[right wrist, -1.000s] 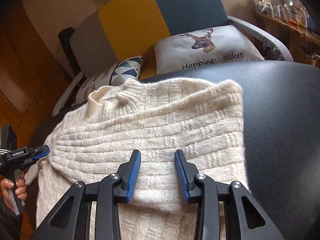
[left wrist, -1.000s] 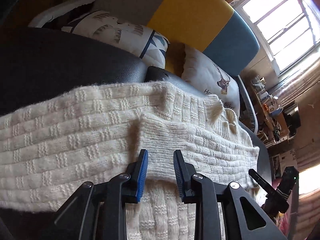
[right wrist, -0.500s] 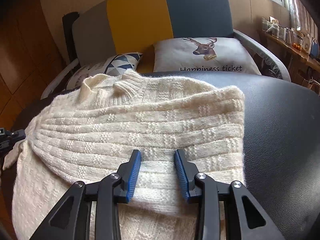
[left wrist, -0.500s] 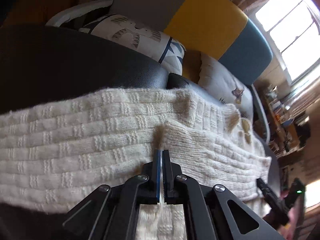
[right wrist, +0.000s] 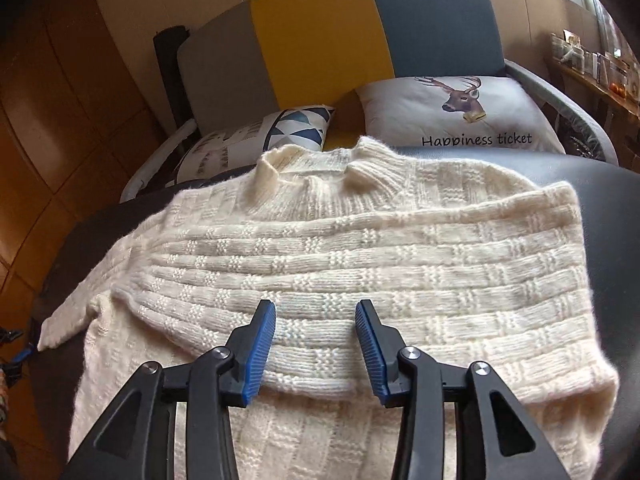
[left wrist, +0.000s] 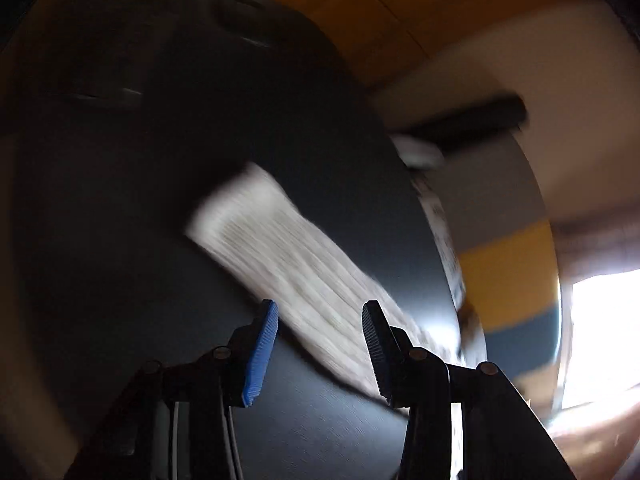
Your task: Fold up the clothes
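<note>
A cream knitted sweater [right wrist: 360, 264] lies on a black leather surface [right wrist: 624, 216], collar away from me, with one sleeve folded across the body. My right gripper [right wrist: 316, 344] is open and empty, just above the folded sleeve's near edge. In the blurred left wrist view a loose cream sleeve [left wrist: 288, 260] lies stretched over the black surface [left wrist: 160, 200]. My left gripper [left wrist: 320, 344] is open and empty over that sleeve. The left gripper's tip also shows at the far left edge of the right wrist view [right wrist: 20, 354], beside the sleeve cuff.
Behind the black surface stands a sofa with a grey, yellow and blue back [right wrist: 340, 40], a deer cushion [right wrist: 460, 112] and a triangle-pattern cushion [right wrist: 280, 132]. A shelf with small items [right wrist: 600, 68] is at the far right. Wooden wall panels [right wrist: 60, 100] are on the left.
My left gripper was shut on the sweater's folded edge half a second ago; it has opened and swung left to the outstretched sleeve. The right gripper has stayed open in place.
</note>
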Demonstrator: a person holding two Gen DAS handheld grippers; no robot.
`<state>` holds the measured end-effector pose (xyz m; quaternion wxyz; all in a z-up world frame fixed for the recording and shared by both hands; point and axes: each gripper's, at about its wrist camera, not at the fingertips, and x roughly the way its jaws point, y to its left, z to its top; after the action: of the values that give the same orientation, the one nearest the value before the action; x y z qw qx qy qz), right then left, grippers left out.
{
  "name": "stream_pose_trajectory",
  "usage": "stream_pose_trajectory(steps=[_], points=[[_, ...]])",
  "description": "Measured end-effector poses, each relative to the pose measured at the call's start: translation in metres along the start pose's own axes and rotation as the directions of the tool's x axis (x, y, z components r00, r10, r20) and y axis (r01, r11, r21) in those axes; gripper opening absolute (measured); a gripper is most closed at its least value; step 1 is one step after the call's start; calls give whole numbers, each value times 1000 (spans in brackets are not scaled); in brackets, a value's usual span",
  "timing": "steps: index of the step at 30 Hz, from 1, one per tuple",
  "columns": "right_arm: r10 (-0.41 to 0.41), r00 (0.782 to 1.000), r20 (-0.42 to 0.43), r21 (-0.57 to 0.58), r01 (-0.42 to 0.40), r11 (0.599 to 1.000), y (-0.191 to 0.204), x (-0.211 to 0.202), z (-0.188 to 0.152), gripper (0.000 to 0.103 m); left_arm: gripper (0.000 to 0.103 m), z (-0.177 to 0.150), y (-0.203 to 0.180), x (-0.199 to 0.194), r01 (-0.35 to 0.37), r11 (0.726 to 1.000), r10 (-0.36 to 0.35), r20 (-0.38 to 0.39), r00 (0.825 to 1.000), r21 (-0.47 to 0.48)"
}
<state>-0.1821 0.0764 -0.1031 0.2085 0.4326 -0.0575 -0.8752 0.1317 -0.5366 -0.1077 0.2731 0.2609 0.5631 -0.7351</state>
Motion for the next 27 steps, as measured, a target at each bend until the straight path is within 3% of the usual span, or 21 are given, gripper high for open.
stream_pose_trajectory(steps=[4,8,14,16,20,23,27], points=[[5,1000,8,17,-5,1000,5,-1,-4,42,44,20,30,5,-24,994,22,-21,1000,-106],[4,1000,3,27,-4,1000,4,0,-4,43,45,14,40,24,-17,987,7,-61,998,-162],[20,1000,7,45,-20,999,-1,3,-9,43,47,14,34,41,0,979,-4,-16,1000,-205],[28,999,17,51,-29,998,-2,4,-11,43,42,16,34,43,-10,972,10,-1,1000,-234],[54,998,27,63,-55,997,-6,4,-13,43,11,15,38,50,-56,949,60,2,998,-310],[72,997,33,76,-74,994,-9,4,-14,43,7,14,43,53,-46,934,56,16,998,-355],[85,996,37,85,-88,993,-11,4,-14,43,6,15,38,49,-34,947,50,42,998,-318]])
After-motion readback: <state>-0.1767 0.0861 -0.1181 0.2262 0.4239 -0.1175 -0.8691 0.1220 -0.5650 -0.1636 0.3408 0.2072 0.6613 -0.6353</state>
